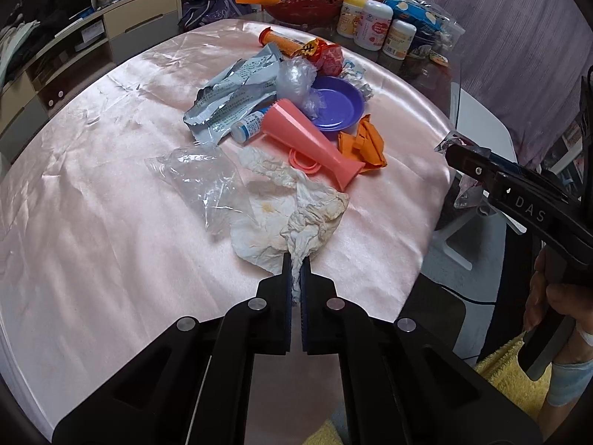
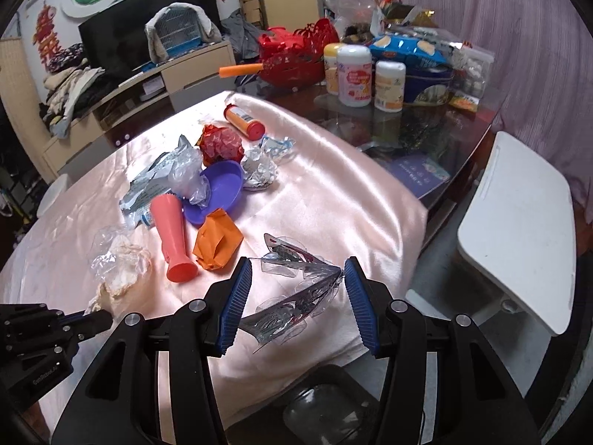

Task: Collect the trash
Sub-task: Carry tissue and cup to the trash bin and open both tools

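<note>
- Your left tongs point(image 1: 295, 259) are clamped tight on the near edge of the crumpled white tissue point(image 1: 292, 207); a strip of it is squeezed between the pads; the rest lies stained and rumpled on the pink satin cloth point(image 1: 111, 193) over the table
- A clear plastic bag point(image 1: 200, 181) lies flat just beside the tissue, touching its left side
- Your right tongs point(image 2: 298, 278) stand about half-spread with a crumpled silvery clear wrapper point(image 2: 296, 289) between the pads; its tips touch both pads, near the table's right edge; whether it is lifted off the cloth, you cannot tell
- Further back, a loose heap: pink vase point(image 1: 307, 141) on its side, purple dish point(image 1: 337, 105), orange paper point(image 1: 365, 142), grey-blue foil pouch point(image 1: 233, 92), small white bottle point(image 1: 248, 126), orange tube point(image 1: 281, 42), red wrapper point(image 1: 328, 57)
- Beyond the cloth, on bare glass: white jars point(image 2: 354, 76) and a red basket point(image 2: 296, 59)
- White stool point(image 2: 519, 222) stands to the table's right
</note>
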A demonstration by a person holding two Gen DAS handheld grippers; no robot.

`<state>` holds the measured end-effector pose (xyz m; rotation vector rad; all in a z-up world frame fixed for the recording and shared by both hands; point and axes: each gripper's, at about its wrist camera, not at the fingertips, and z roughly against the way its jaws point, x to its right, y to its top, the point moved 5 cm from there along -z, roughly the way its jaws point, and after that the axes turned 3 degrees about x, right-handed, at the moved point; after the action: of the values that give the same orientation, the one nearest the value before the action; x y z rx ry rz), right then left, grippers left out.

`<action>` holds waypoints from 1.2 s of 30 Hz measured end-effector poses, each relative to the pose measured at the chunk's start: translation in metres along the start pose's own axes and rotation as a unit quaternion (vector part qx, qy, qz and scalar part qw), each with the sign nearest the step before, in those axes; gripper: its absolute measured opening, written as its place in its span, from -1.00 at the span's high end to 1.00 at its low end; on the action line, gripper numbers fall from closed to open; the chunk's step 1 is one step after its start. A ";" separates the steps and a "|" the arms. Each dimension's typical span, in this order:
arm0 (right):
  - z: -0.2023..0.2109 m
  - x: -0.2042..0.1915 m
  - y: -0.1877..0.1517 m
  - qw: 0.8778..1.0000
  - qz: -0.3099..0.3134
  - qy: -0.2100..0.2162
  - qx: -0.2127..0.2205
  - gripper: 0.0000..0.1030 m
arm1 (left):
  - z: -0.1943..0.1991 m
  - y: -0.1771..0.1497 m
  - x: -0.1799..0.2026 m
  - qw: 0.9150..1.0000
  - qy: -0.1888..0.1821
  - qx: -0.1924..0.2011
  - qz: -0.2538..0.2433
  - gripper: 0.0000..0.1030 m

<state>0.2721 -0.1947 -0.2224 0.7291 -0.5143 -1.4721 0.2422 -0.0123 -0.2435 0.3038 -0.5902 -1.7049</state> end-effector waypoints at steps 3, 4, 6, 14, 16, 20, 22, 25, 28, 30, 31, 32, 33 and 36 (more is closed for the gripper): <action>0.029 0.003 0.002 1.000 0.013 -0.008 0.020 -0.03 | 0.021 -0.004 0.010 1.000 -0.005 0.016 -0.006 0.96; 0.039 0.005 0.001 1.000 0.015 -0.009 0.024 -0.03 | 0.028 -0.005 0.015 1.000 -0.006 0.022 -0.010 0.96; 0.058 0.010 0.000 0.999 0.016 -0.010 0.032 -0.03 | 0.042 -0.007 0.025 0.999 -0.011 0.033 -0.017 0.96; 0.117 0.036 -0.039 0.998 0.032 -0.043 0.040 -0.03 | 0.066 -0.034 0.081 0.996 -0.055 0.044 -0.047 0.96; 0.124 0.042 -0.054 0.998 0.028 -0.041 0.034 -0.03 | 0.063 -0.046 0.096 0.996 -0.064 0.037 -0.052 0.96; 0.128 0.054 -0.082 0.999 0.012 -0.045 0.015 -0.03 | 0.048 -0.073 0.123 0.994 -0.078 0.013 -0.075 0.96; 0.125 0.060 -0.097 0.999 -0.001 -0.043 0.002 -0.03 | 0.039 -0.085 0.132 0.993 -0.082 0.000 -0.083 0.96; 0.115 0.067 -0.118 0.999 -0.023 -0.030 -0.026 -0.03 | 0.021 -0.102 0.142 0.992 -0.083 -0.025 -0.093 0.96; 0.101 0.072 -0.137 0.997 -0.048 -0.016 -0.054 -0.03 | 0.002 -0.116 0.144 0.990 -0.096 -0.049 -0.090 0.96; 0.092 0.073 -0.148 0.996 -0.051 -0.016 -0.069 -0.03 | -0.012 -0.123 0.146 0.988 -0.103 -0.066 -0.090 0.96; 0.089 0.073 -0.153 0.996 -0.054 -0.013 -0.075 -0.03 | -0.017 -0.128 0.147 0.987 -0.107 -0.073 -0.092 0.96; 0.085 0.073 -0.156 0.995 -0.059 -0.010 -0.080 -0.03 | -0.022 -0.131 0.148 0.986 -0.110 -0.080 -0.093 0.96; 0.082 0.074 -0.159 0.995 -0.061 -0.011 -0.083 -0.03 | -0.026 -0.134 0.149 0.985 -0.112 -0.087 -0.094 0.96; 0.074 0.075 -0.163 0.994 -0.065 -0.009 -0.093 -0.03 | -0.036 -0.138 0.149 0.985 -0.110 -0.096 -0.093 0.96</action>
<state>0.1095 -0.2707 -0.2970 0.6111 -0.3431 -1.6249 0.1129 -0.1471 -0.3305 0.0327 -0.5666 -1.9766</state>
